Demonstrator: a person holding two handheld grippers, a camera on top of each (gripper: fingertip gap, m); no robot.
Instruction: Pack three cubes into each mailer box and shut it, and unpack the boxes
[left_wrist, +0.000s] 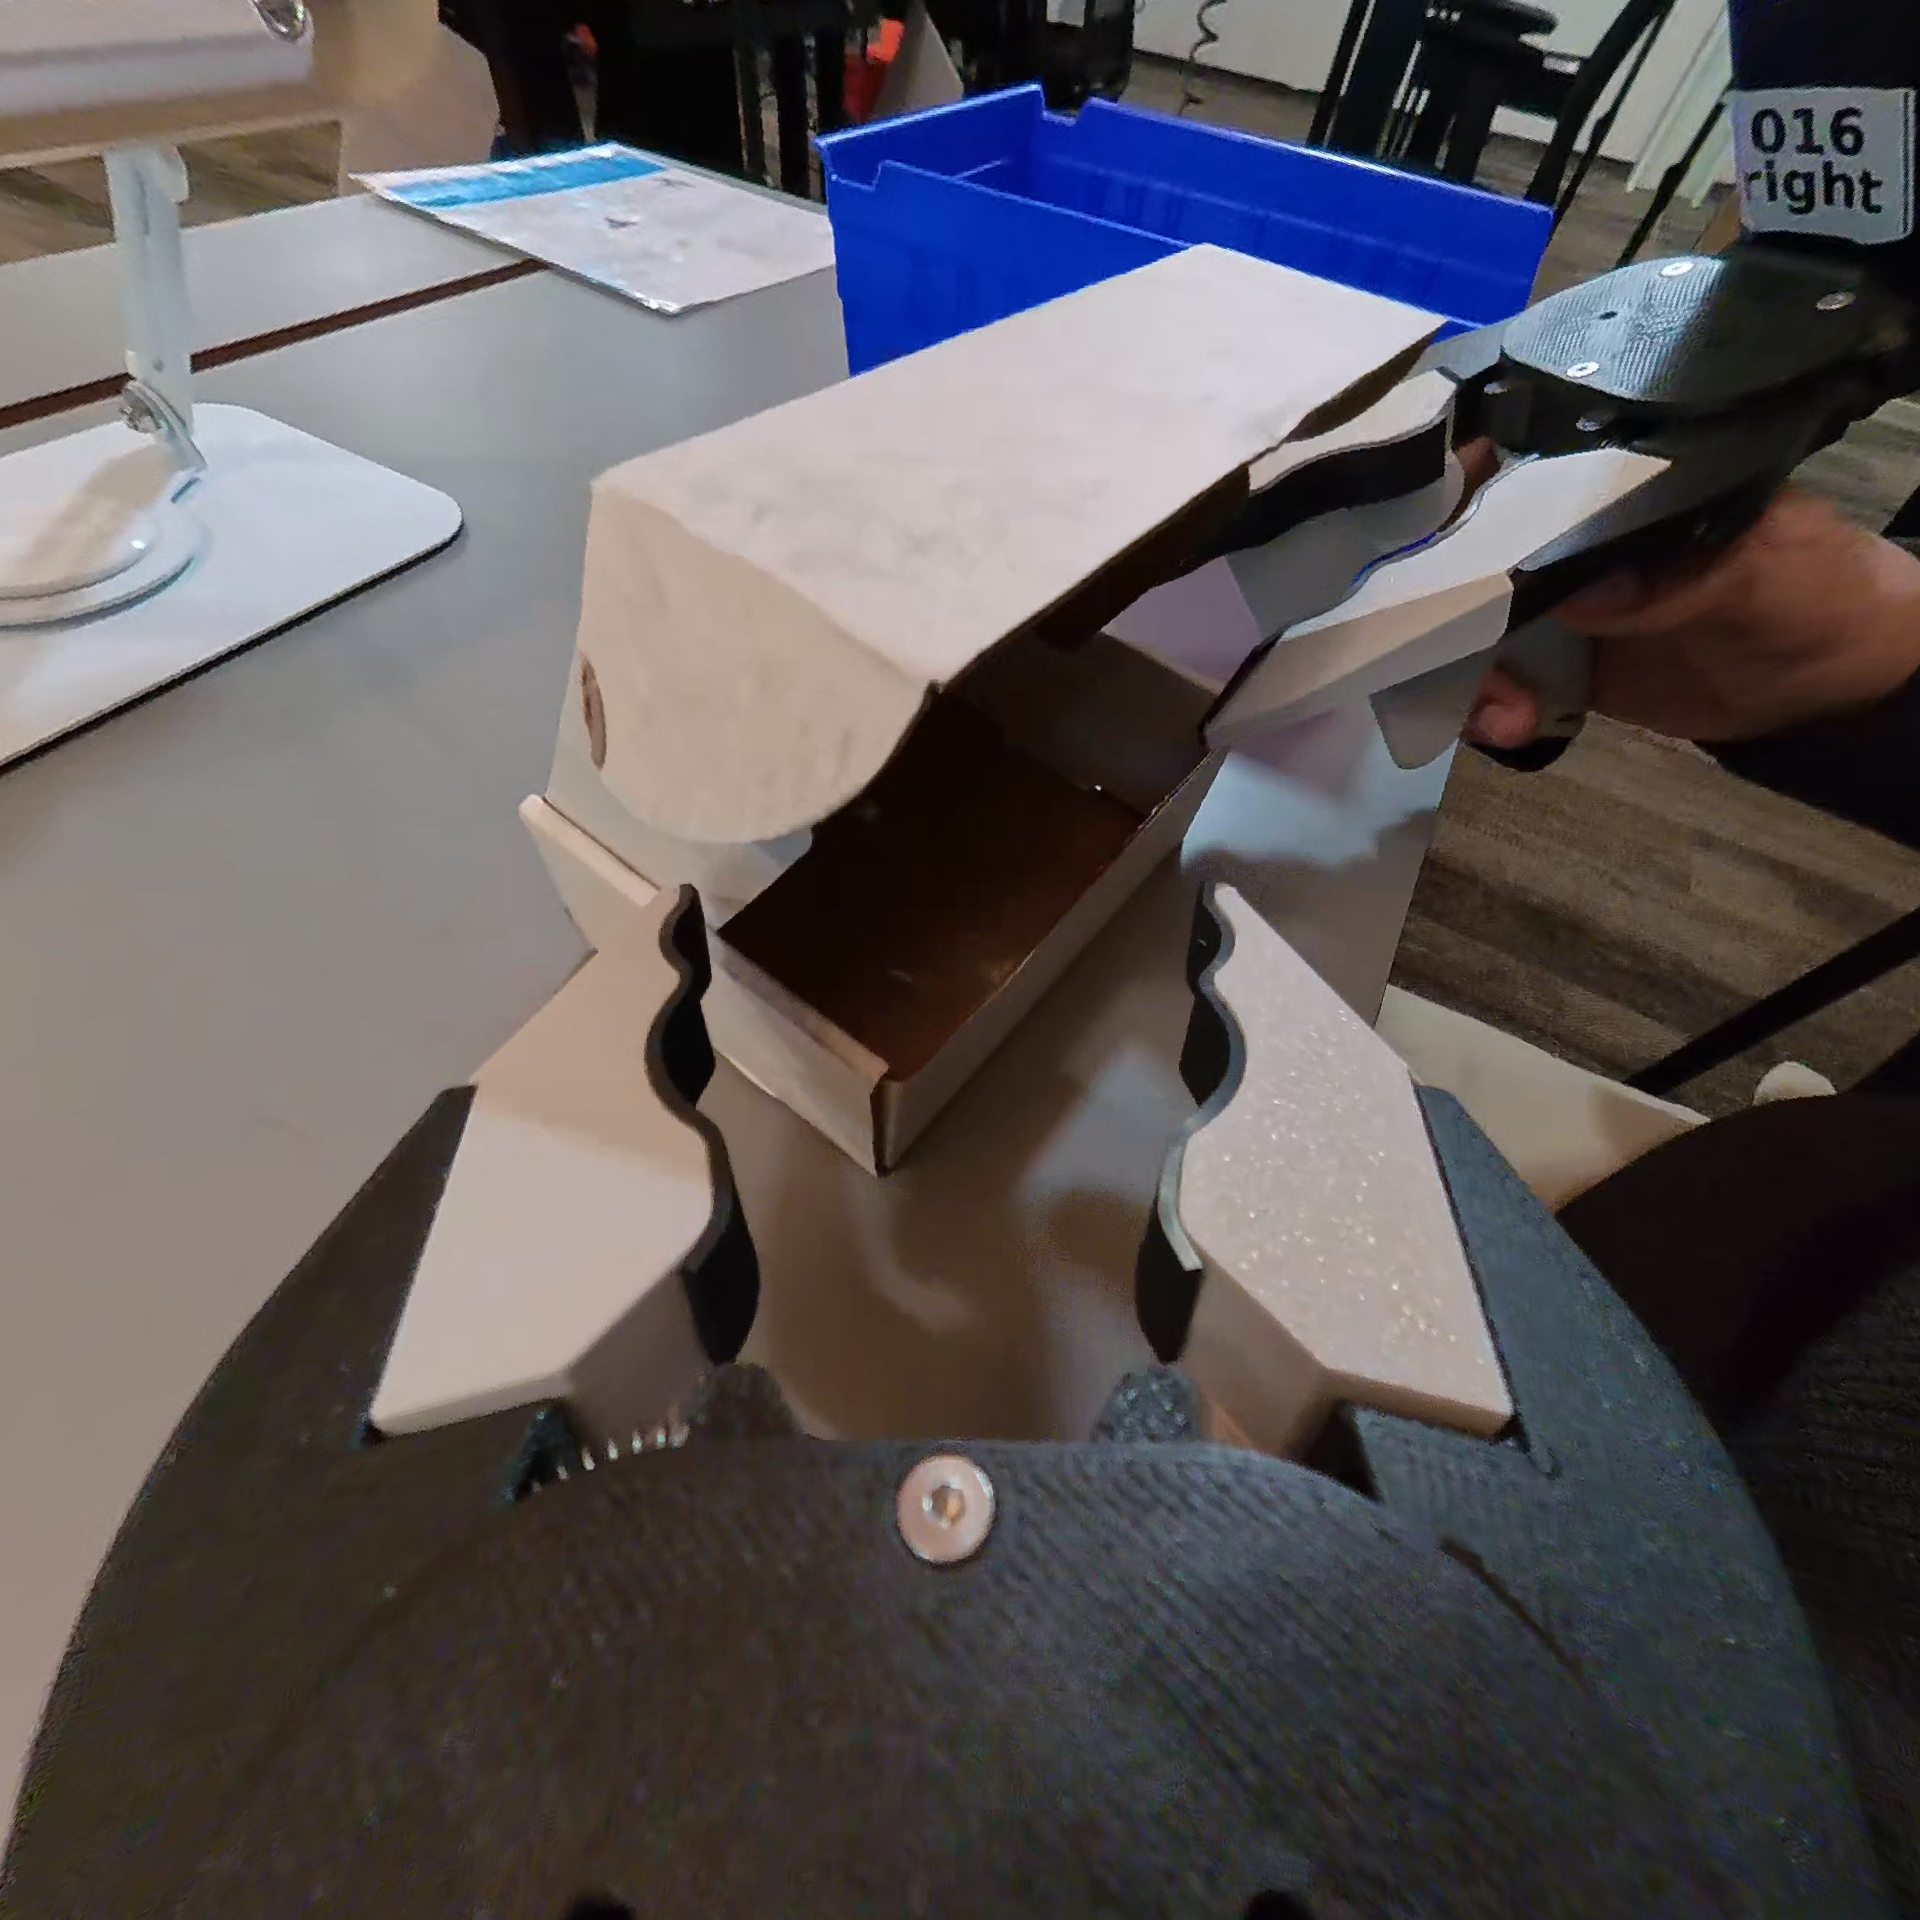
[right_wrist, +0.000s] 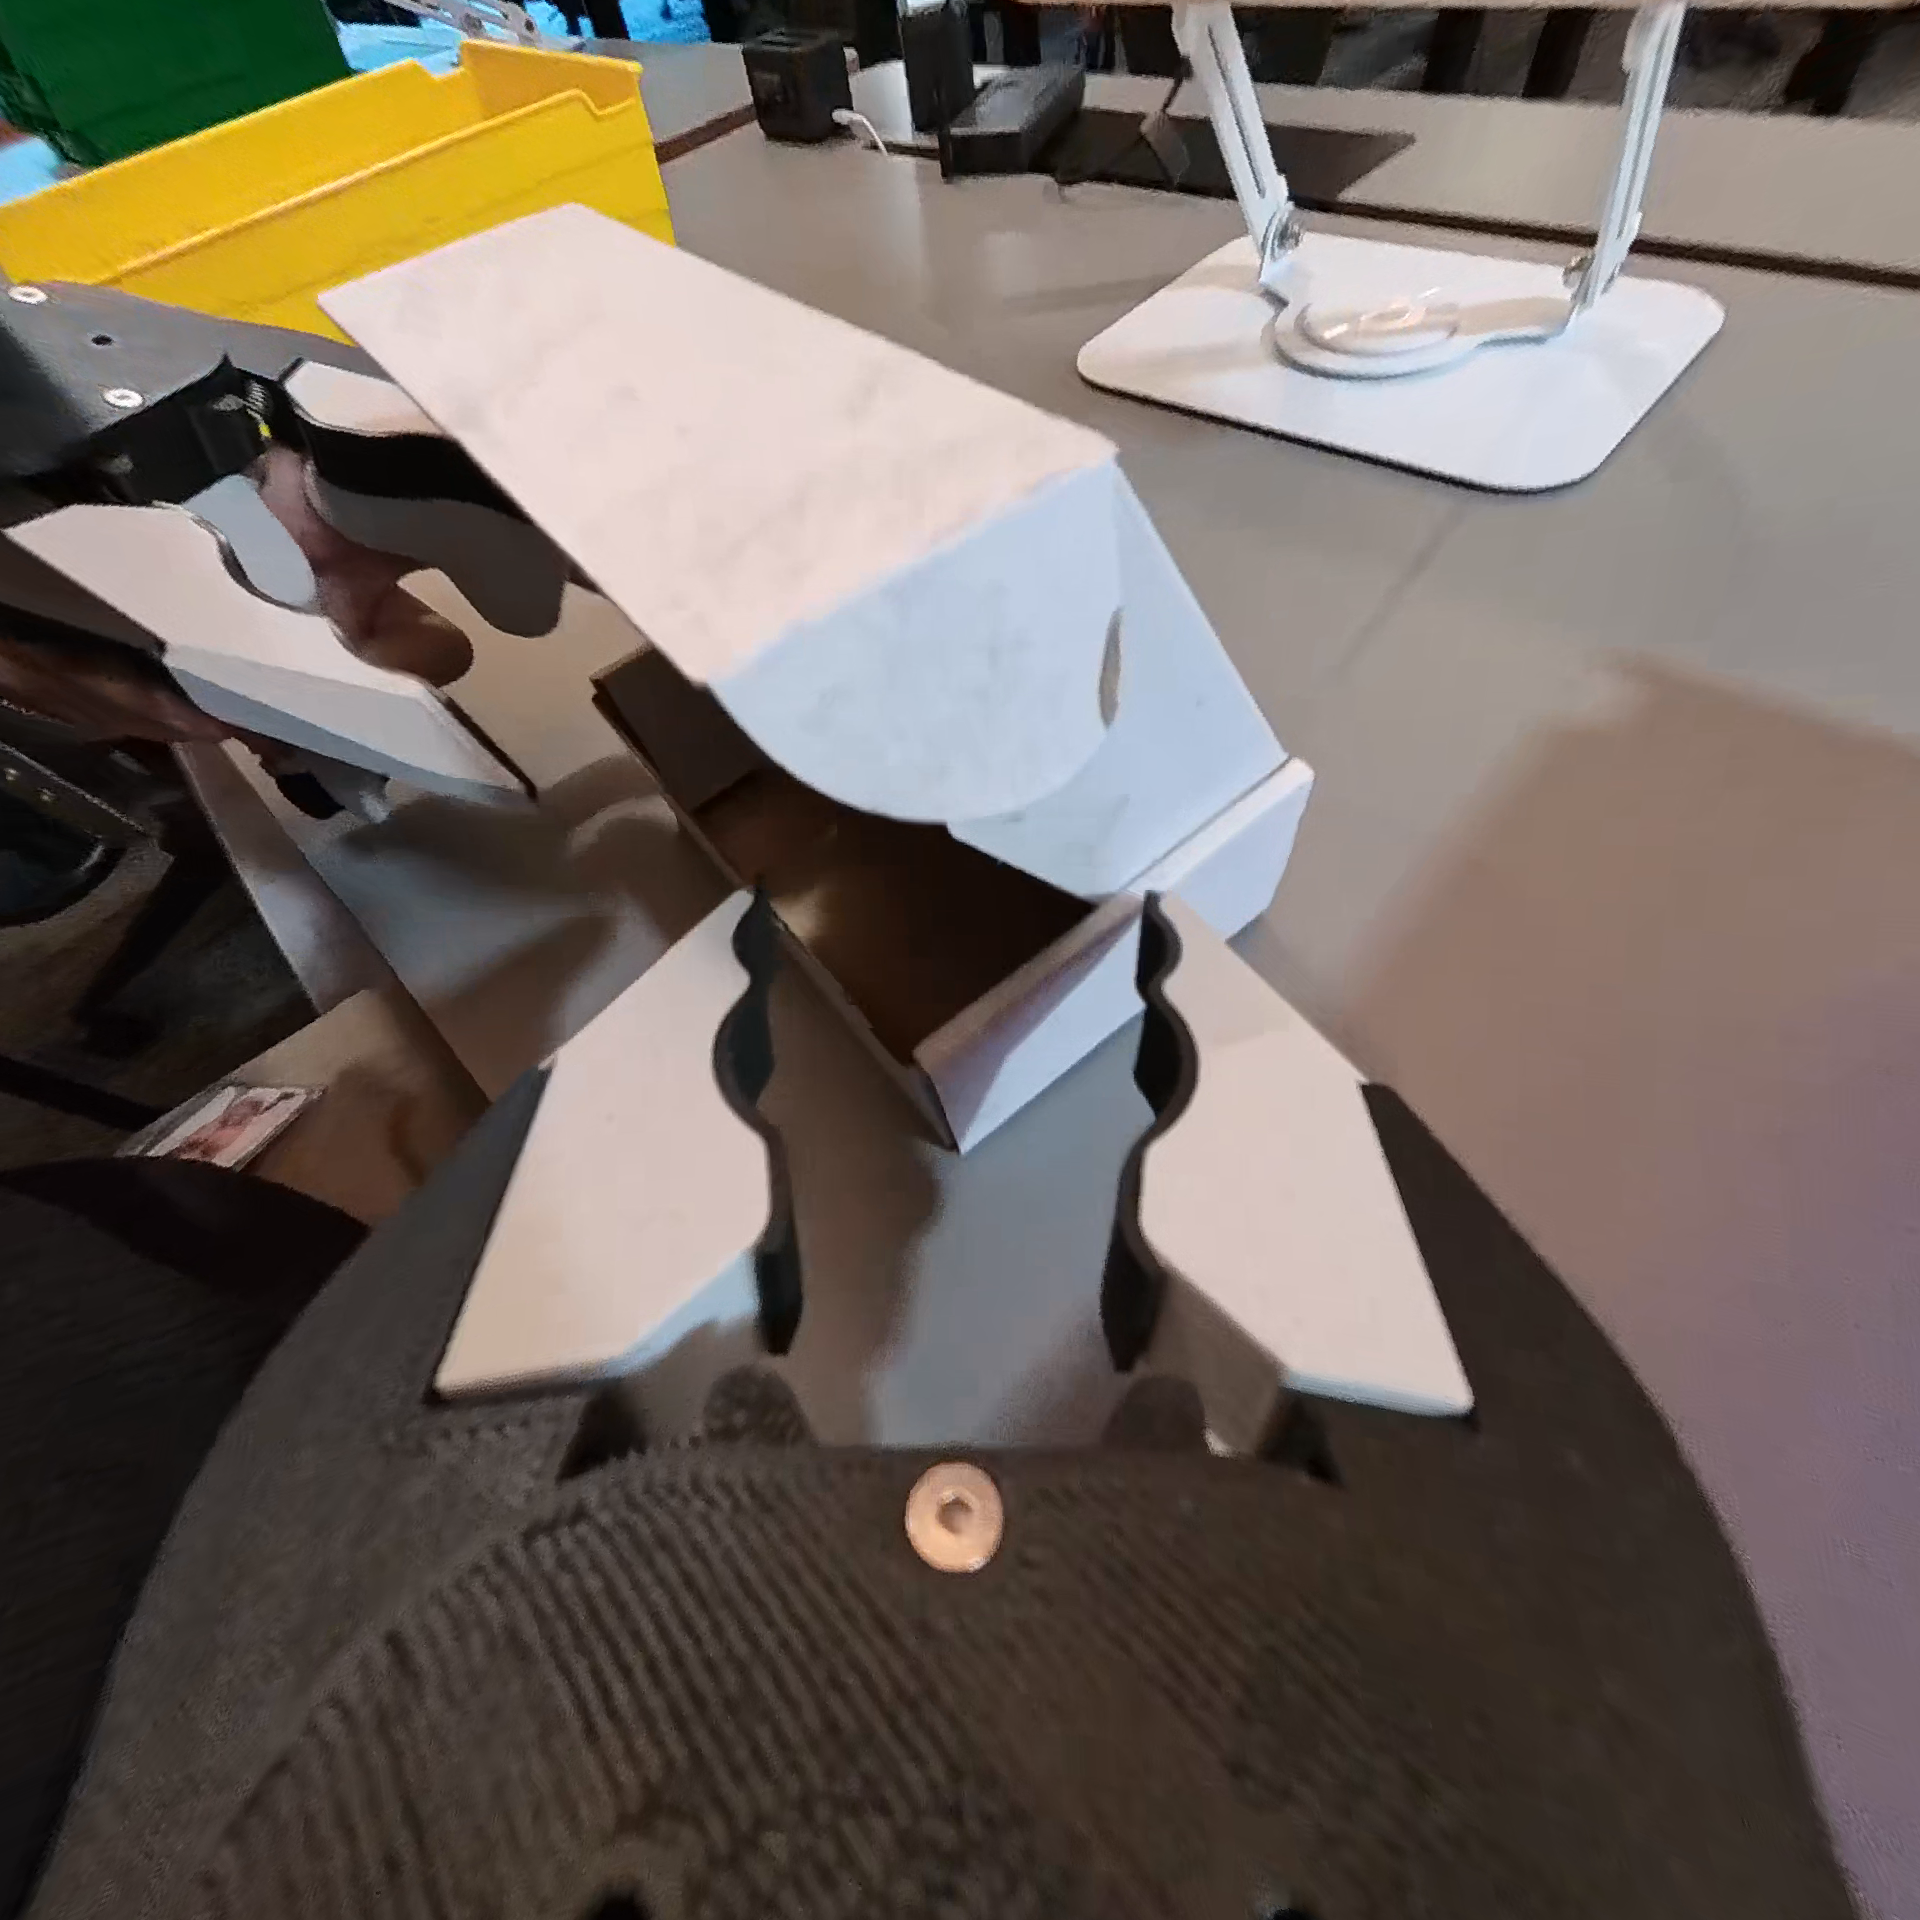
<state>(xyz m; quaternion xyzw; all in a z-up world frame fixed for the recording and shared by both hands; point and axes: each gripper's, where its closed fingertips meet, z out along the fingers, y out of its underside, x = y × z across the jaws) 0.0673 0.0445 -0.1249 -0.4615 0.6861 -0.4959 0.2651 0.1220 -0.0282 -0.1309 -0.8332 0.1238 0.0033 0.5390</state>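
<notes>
A: Where's the mailer box (left_wrist: 914, 665)?
B: On the desk (left_wrist: 260, 935), lid half raised, between both hand-held grippers.
A: Their jaws?
B: Left hand-held gripper (left_wrist: 945, 1049) and right hand-held gripper (right_wrist: 951, 1039) gape wide, holding nothing.

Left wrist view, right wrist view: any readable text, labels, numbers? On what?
White sticker on the right hand-held gripper: printed characters, legible, but I don't transcribe writing.
Printed sheet with a blue band, on the table: too blurred to read.
Small card, low left in the right wrist view: too blurred to read.
Mailer box: no print visible.
</notes>
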